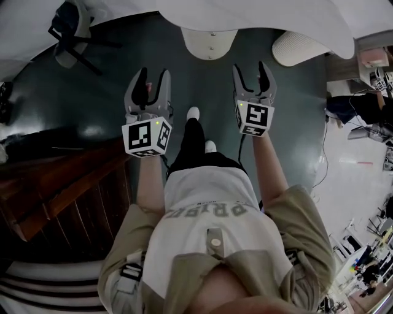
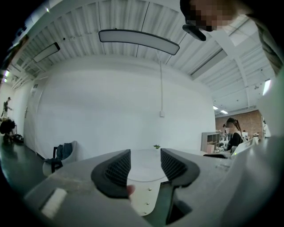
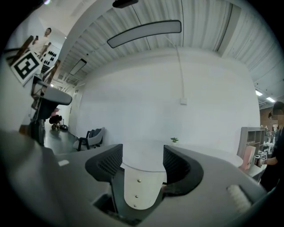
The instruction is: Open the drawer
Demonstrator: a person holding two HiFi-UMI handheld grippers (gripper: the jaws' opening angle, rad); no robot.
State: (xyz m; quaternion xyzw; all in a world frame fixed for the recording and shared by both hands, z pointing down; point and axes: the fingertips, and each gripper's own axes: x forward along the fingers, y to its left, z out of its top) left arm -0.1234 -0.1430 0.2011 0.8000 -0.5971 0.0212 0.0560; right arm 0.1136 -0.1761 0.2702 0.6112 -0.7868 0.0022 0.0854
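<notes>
Both grippers are held out at waist height over the dark floor, pointing at a white table. My left gripper [image 1: 153, 80] is open with nothing between its dark ribbed pads [image 2: 116, 170]. My right gripper [image 1: 250, 72] is also open and empty, and in its own view [image 3: 143, 160] the gap frames the table's white leg [image 3: 138, 188]. Dark wooden furniture [image 1: 61, 190] with stepped fronts sits at the lower left of the head view, beside and behind the left arm. No drawer front or handle can be made out on it. Neither gripper touches anything.
The curved white table [image 1: 258, 15] spans the top of the head view, and its riveted leg [image 1: 209, 43] stands straight ahead. A chair [image 1: 70, 37] is at the far left and a white seat [image 1: 299, 48] at the right. Desks and people fill the right edge.
</notes>
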